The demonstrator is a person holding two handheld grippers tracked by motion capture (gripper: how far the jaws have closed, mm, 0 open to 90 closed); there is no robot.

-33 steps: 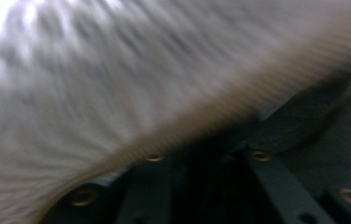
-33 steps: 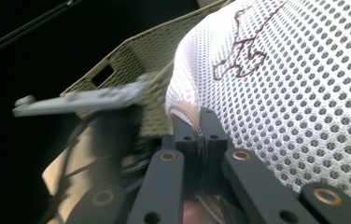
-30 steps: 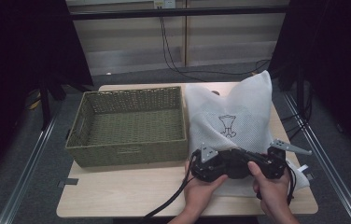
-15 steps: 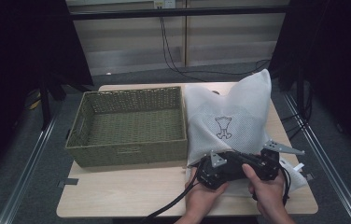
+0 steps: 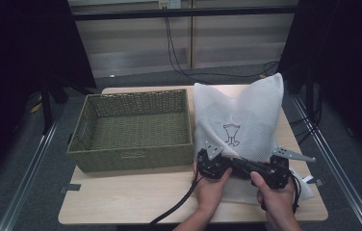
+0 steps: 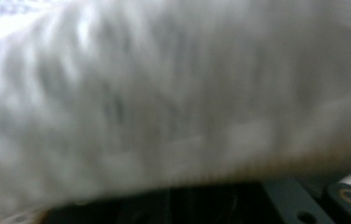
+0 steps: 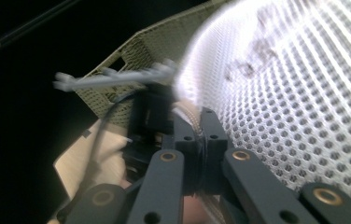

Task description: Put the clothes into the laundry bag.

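Since a second ago both hands have drawn back toward the table's near edge, along the bag's (image 5: 239, 120) lower hem; the bag and basket (image 5: 133, 130) lie as before. The right gripper (image 7: 194, 128) has its jaws closed together at the hem, mesh touching the right jaw; whether cloth is pinched between them I cannot tell. The left gripper (image 5: 213, 163) is pressed close against the bag, its view blurred white, so its jaw opening cannot be told. The bag rests on the table (image 5: 121, 202) just right of the basket.
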